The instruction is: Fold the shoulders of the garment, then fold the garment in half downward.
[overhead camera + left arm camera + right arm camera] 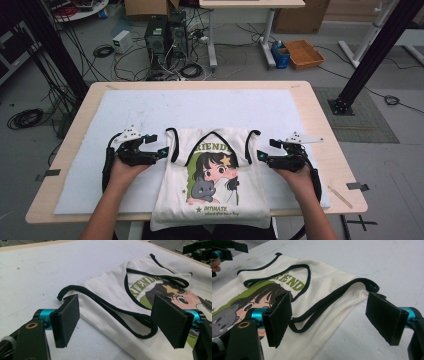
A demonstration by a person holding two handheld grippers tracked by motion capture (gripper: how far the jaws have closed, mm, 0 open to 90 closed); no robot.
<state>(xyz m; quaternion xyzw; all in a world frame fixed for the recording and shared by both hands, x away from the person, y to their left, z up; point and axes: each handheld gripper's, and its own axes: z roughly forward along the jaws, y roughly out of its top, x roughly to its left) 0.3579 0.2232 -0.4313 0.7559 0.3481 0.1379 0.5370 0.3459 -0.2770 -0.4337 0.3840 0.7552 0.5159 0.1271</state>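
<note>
Item: white sleeveless shirt [212, 175] with black trim and a cartoon print, lying flat at the near middle of the tabletop [320, 125] on a white mat [200, 107], hem hanging over the near edge.

Left hand-held gripper [163, 148]: just beside the shirt's left armhole edge, jaws spread wide over the black trim [110, 306], gripping nothing.

Right hand-held gripper [264, 150]: at the right armhole edge, jaws likewise wide apart, pads [278, 321] clear of the cloth.

The tool [329, 320] stands wide over the top's [324, 285] black-trimmed armhole (nothing gripped).
</note>
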